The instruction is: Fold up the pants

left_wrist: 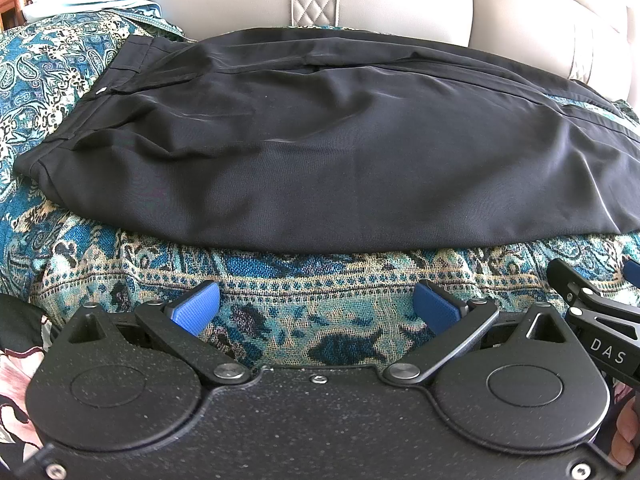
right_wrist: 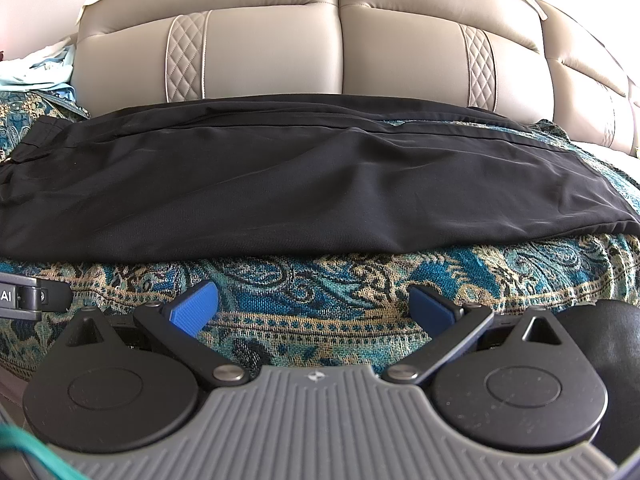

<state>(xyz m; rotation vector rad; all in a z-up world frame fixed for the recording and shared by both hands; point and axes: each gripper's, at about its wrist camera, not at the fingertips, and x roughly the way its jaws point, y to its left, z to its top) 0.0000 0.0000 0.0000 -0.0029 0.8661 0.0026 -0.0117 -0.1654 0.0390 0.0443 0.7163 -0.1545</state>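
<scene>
Black pants (left_wrist: 320, 152) lie flat and lengthwise on a patterned sofa cover, waistband at the left (left_wrist: 92, 100), legs running right. They also show in the right wrist view (right_wrist: 304, 184). My left gripper (left_wrist: 316, 308) is open and empty, just in front of the pants' near edge, not touching them. My right gripper (right_wrist: 314, 306) is open and empty, also short of the near edge. The right gripper's body shows at the right edge of the left wrist view (left_wrist: 600, 320).
A teal paisley cover (left_wrist: 304, 280) spreads over the sofa seat. The beige leather backrest (right_wrist: 340, 48) rises right behind the pants. Light blue cloth (right_wrist: 36, 68) is piled at the far left.
</scene>
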